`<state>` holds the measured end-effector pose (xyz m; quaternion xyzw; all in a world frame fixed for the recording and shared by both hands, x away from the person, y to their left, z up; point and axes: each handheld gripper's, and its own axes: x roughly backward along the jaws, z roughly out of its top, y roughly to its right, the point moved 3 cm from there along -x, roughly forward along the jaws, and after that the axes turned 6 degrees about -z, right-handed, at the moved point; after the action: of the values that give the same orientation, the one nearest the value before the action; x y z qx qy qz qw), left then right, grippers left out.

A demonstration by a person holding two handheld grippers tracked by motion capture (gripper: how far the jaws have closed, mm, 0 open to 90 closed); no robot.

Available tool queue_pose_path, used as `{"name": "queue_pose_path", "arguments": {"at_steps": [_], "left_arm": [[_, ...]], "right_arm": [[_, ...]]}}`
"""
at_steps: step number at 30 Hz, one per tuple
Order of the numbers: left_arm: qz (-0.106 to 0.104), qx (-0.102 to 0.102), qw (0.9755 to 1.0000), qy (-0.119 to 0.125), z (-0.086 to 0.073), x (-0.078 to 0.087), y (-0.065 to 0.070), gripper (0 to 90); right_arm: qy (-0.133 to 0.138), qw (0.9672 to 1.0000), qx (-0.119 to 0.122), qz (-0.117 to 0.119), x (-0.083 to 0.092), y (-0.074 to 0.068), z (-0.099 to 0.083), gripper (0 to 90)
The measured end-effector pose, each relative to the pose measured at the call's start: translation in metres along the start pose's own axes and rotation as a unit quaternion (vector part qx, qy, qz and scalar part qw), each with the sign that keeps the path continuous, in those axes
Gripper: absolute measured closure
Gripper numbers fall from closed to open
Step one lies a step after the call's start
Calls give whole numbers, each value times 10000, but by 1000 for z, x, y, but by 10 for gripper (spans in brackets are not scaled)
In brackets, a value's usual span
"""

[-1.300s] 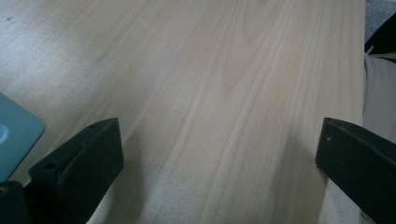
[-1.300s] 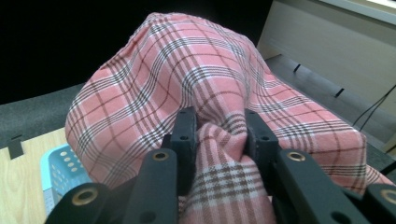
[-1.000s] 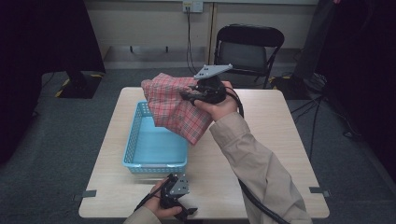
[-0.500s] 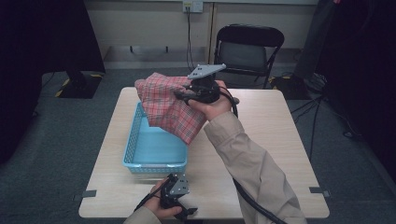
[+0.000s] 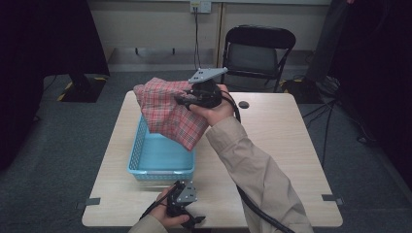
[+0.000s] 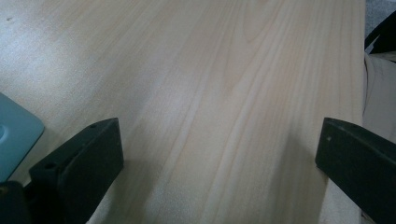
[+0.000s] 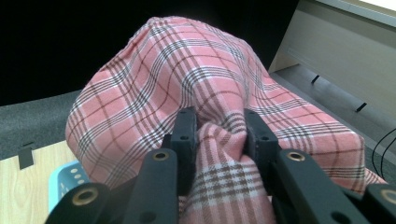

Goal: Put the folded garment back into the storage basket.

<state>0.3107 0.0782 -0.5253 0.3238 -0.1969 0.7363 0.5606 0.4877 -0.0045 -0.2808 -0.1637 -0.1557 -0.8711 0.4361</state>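
Since a second ago the right gripper (image 5: 187,99) has carried the plaid cloth (image 5: 167,114) a bit toward the table's left side, bunch sitting higher over the far end of the blue basket (image 5: 138,158); left gripper (image 5: 182,204) unchanged, parked on the table (image 5: 272,145) at the near edge. Right jaws are clamped on a pinched fold of the cloth (image 7: 219,140), fabric squeezed between the pads in the right gripper view. Left jaws stand wide apart with nothing between them, bare wood under them, basket corner (image 6: 14,135) just beside. Cloth hangs in the air from the grip, lower corner draping down over the basket's far right part; can't tell if it touches the rim. Handling: light, soft, floppy woven fabric, no stiffness, will sag and swing, not fragile, could slide out if only a thin edge is pinched. Best hold is probably a thick gathered fold like now, or a corner if it needs spreading. Hidden: cloth's back side, far edge of the basket under it, whether anything lies under the drape; the right fingertips are buried in fabric in the high view.
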Motion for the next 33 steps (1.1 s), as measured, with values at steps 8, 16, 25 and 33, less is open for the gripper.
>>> {"name": "queue_pose_path", "arguments": {"at_steps": [8,16,25,33], "left_arm": [[1,1,10000,1,0,0,0,2],[0,0,10000,0,0,0,0,1],[0,1,10000,3,0,0,0,2],[0,6,10000,5,0,0,0,2]], "right_arm": [[13,10000,0,33,-10,-4,-1,700],[-16,10000,1,98,-20,-7,-4,700],[-3,9999,-33,114,-26,-8,-6,700],[22,9999,-29,108,-30,-10,-6,700]]}}
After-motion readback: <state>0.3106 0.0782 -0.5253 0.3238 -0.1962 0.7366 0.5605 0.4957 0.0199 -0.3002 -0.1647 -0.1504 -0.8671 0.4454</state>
